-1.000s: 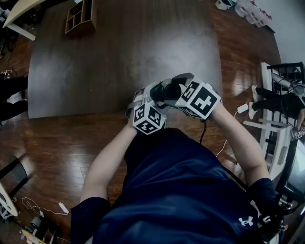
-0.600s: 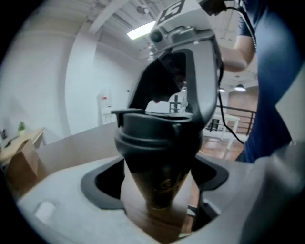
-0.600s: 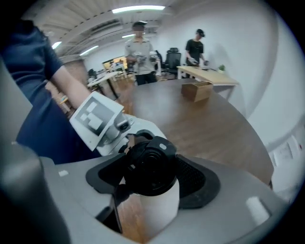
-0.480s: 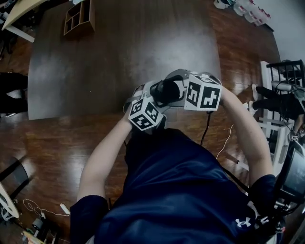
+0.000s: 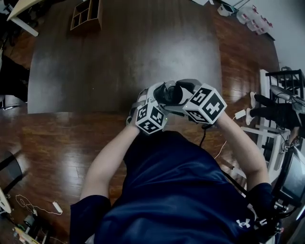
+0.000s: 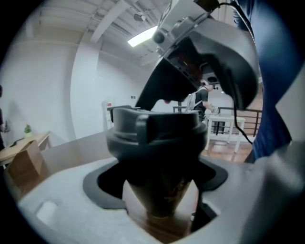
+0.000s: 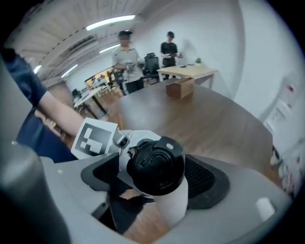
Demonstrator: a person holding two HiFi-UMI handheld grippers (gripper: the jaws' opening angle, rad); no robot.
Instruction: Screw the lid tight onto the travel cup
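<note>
The travel cup (image 6: pixel 162 183) is clamped between the closing jaws of the left gripper (image 6: pixel 159 209) so it cannot spin, while its lid (image 7: pixel 155 164) is left free between the right gripper's (image 7: pixel 153 177) opening jaws, likely for regripping.

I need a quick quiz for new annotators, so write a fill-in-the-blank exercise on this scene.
1. The lid on the cup is ___ in colour.
2. The wooden rack stands at the far ___ corner of the table.
3. The person's shirt is dark ___.

Missing words: black; left; blue.
</note>
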